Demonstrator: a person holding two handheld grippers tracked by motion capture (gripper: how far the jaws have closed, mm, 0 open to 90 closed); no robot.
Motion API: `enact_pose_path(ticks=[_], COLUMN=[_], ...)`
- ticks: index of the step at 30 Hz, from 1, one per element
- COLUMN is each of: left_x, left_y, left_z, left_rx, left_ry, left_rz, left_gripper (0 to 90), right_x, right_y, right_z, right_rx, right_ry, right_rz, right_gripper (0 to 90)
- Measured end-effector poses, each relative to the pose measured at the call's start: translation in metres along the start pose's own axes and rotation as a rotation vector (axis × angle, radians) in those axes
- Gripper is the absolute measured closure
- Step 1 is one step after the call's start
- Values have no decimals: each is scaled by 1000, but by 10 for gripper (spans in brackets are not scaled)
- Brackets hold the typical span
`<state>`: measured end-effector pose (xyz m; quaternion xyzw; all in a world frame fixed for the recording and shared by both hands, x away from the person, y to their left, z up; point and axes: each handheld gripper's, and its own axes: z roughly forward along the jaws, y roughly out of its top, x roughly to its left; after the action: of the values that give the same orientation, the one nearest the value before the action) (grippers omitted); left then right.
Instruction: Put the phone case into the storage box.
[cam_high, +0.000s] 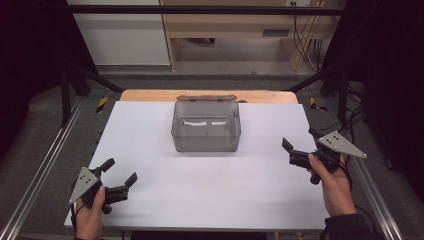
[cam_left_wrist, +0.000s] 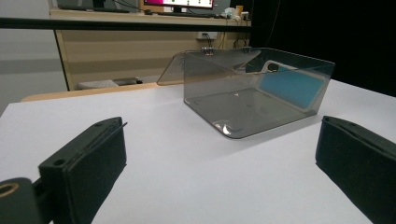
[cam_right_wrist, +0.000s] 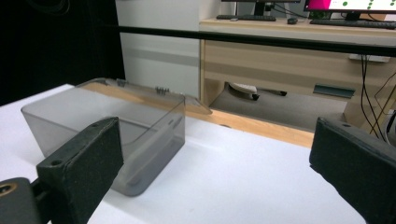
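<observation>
A smoky clear plastic box (cam_high: 206, 126) stands on the white table (cam_high: 210, 185) near its far middle, with its hinged lid (cam_high: 206, 98) swung open at the back. The box (cam_left_wrist: 254, 95) looks empty from the left gripper view, apart from reflections. My left gripper (cam_high: 120, 171) rests open at the near left corner, held by a hand, far from the box. At the right edge my right gripper (cam_high: 300, 140) is open too, with nothing between its jaws; the box (cam_right_wrist: 112, 128) lies to its left.
A wooden strip (cam_high: 150, 95) edges the table's far side. Metal rails (cam_high: 45, 170) run along both sides. A wooden desk (cam_high: 240, 25) with cables stands beyond, on the floor.
</observation>
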<state>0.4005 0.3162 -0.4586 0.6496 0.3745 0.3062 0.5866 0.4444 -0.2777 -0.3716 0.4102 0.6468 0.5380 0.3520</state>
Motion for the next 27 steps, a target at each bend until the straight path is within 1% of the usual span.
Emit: enact_pose_path(ticks=[2,5,12,16,22,27], left_x=[0,0,0,0,0,0], left_y=[0,0,0,0,0,0], left_z=[0,0,0,0,0,0], left_rx=[0,-1,-3,-4,-2,-2], left_ry=[-1,-1,-2,-1,-2,-1], left_rz=[1,1,0,0,3,3], left_gripper=[16,16,16,16,16,16], right_x=[1,1,3,1,-2,-2], right_y=[-5,-11,-27,-35,-43,-47], right_z=[1,2,0,-4,-10,-15], right_rx=[7,17,29,35,42,42], right_ry=[10,11,6,-2,-12,-10], right_rz=[0,0,29,43,60,65], right_gripper=[32,32,32,34,36,36])
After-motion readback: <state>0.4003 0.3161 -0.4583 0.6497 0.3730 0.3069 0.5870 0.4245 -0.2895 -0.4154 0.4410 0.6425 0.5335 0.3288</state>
